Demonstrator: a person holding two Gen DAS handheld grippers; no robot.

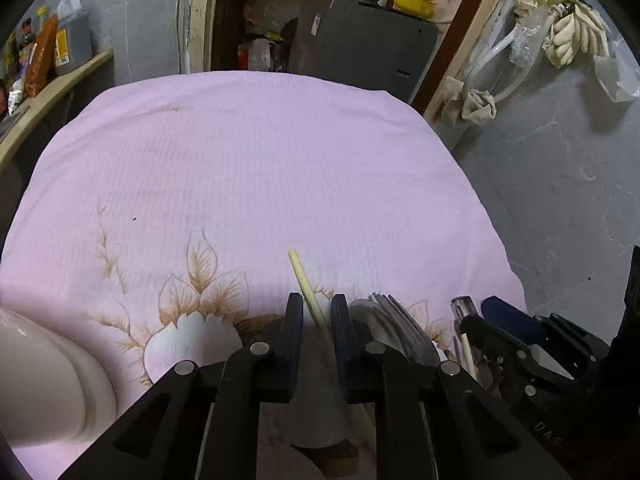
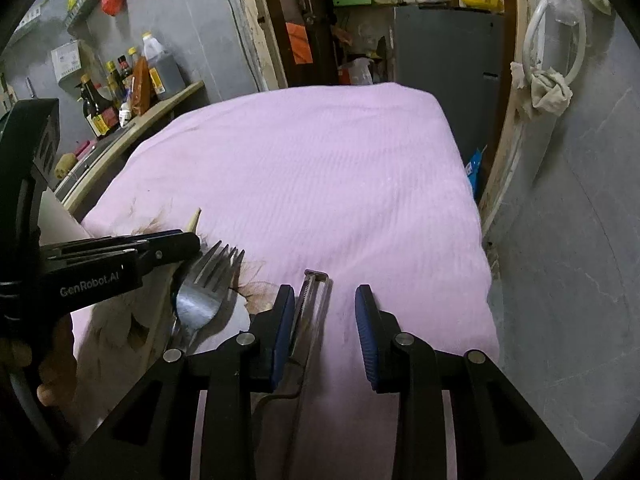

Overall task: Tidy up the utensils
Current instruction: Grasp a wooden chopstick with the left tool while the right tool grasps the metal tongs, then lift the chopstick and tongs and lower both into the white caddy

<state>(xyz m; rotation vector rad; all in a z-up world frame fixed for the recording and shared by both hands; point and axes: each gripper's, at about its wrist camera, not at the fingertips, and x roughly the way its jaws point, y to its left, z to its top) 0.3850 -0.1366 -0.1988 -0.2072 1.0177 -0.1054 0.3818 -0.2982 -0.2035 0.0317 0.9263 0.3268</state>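
Note:
My left gripper (image 1: 317, 312) is narrowed around a pale wooden chopstick (image 1: 305, 282) that sticks out forward between its fingers; the gripper also shows from the side in the right wrist view (image 2: 176, 242), with the chopstick tip (image 2: 195, 219) above it. Steel forks (image 1: 394, 322) lie stacked just right of it, seen as a fork and spoon pile (image 2: 208, 284) in the right wrist view. My right gripper (image 2: 323, 320) is open over metal tongs (image 2: 310, 312) that lie along its left finger on the pink cloth (image 2: 320, 168).
A pale ceramic holder (image 1: 44, 376) stands at the left near edge of the pink cloth (image 1: 260, 160). Sauce bottles (image 2: 120, 80) crowd a counter to the left. A dark cabinet (image 1: 360, 44) stands behind the table. A grey wall runs along the right.

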